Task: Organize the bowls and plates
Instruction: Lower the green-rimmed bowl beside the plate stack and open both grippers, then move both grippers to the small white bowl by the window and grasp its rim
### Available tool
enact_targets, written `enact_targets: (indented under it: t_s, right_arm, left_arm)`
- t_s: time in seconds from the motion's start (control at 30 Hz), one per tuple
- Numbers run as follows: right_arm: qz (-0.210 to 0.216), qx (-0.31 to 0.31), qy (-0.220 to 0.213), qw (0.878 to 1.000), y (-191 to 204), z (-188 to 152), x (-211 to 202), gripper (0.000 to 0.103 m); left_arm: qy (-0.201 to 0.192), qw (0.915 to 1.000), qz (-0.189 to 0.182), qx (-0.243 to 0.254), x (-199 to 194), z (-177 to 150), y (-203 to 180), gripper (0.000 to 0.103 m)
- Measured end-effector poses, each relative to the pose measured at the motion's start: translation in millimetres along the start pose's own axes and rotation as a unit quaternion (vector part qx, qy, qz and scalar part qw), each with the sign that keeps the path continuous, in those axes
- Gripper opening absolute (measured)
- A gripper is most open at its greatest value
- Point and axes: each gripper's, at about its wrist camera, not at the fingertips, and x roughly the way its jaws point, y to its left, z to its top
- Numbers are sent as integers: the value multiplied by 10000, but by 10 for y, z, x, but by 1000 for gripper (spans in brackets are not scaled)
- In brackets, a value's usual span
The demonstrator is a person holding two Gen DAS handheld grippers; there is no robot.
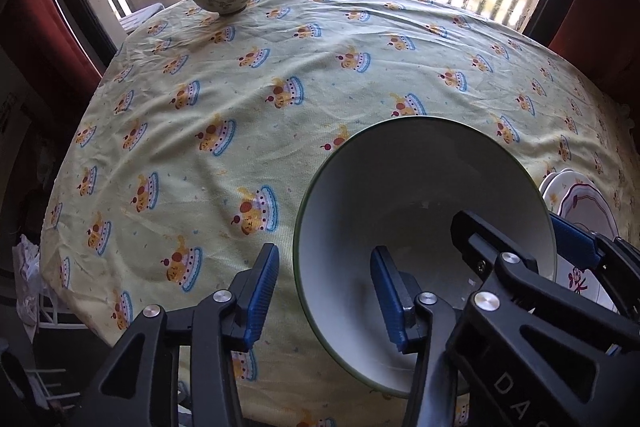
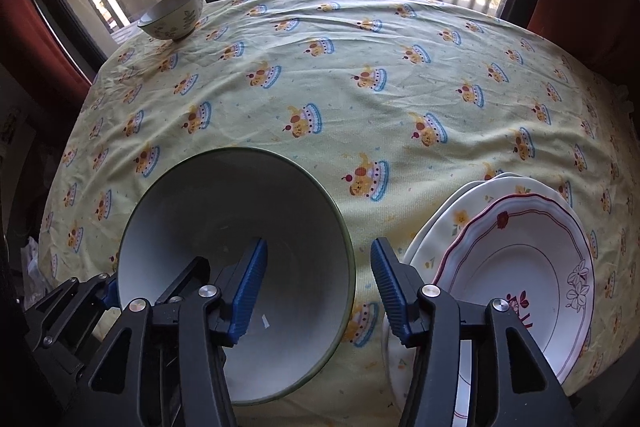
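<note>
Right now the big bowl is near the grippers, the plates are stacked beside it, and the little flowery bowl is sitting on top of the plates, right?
Not quite. The little flowery bowl isn't on the plates; it stands alone at the table's far corner by the window, as the right wrist view shows. The big bowl is near the grippers, with the plates stacked beside it.

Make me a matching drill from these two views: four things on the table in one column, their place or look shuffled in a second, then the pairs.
1. large bowl
2. small bowl
3. top plate
4. tablecloth

A. far left corner, leaf pattern outside
B. pale yellow, cartoon cake print
C. scalloped dark red rim, on a stack
D. green rim, a finger of each gripper over its inside

Pairs: 1-D, 2-A, 3-C, 4-B
</note>
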Motion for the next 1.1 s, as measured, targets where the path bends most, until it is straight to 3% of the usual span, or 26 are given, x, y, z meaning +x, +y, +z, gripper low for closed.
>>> enact_targets:
  t_s: [0.03, 0.13, 0.27, 0.5, 0.67, 0.93, 1.1]
  right_arm:
    - [9, -29, -14, 10000, 14, -1, -22, 65]
    - [64, -88, -123, 9999, 72, 34, -105, 70]
    - [31, -177, -261, 9995, 191, 124, -220, 70]
    - [-393, -234, -668, 9967, 464, 371, -412, 70]
    - [-344, -118, -715, 9968, 689, 553, -410, 70]
    - [-481, -8, -687, 9965, 1101, 755, -284, 70]
    - [-576, 36, -610, 9965, 1361, 893, -141, 71]
  left_arm:
    - [-20, 10000, 4, -6, -30, 9, 17, 67]
    - [-91, 10000, -18, -4, -128, 48, 73, 73]
    - [-182, 9998, -50, -8, -230, 136, 175, 74]
    - [-503, 9984, -146, 206, -326, 413, 412, 76]
    - [-705, 9968, -278, 249, -325, 588, 664, 76]
    - [-395, 9971, -535, 371, -143, 811, 1063, 76]
    - [-478, 9960, -548, 523, -74, 953, 1297, 76]
